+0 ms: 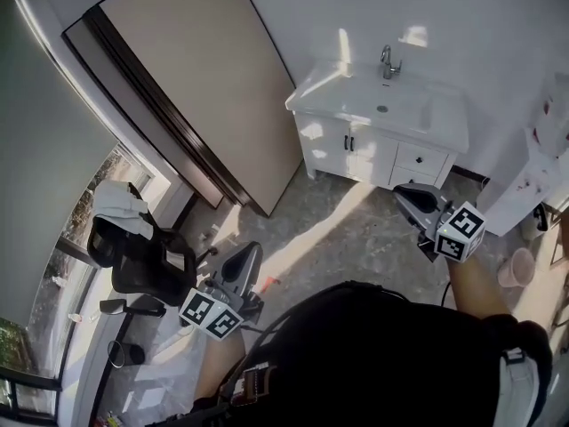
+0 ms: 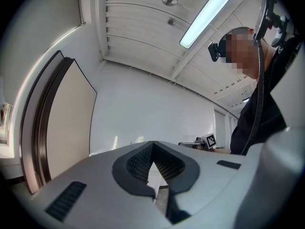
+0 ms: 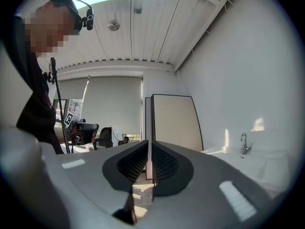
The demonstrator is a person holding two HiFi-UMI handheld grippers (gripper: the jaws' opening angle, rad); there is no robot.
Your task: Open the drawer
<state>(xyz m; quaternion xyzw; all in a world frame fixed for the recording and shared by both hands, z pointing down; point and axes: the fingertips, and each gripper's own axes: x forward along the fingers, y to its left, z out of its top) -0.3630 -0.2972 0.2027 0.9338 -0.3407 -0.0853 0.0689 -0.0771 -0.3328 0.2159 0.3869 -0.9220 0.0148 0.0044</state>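
while both tongs are held out in mid-air, i log the room from big to small. beige panel (image 1: 204, 78) leans on the wall, left of the white vanity (image 1: 351, 145). black office chair (image 1: 142, 256) at lower left, a white cloth (image 1: 120, 201) draped over its back. the drawer (image 1: 420, 159) sits in the vanity's right half below the basin, front flush, closed. right gripper (image 1: 412, 194) (image 3: 148, 144) hovers just in front of the vanity, clear of the drawer, jaws pressed together on nothing. left gripper (image 1: 249, 256) (image 2: 152, 144) is beside the chair, tips meeting, also empty. faucet (image 1: 388, 60) at the vanity's back edge.
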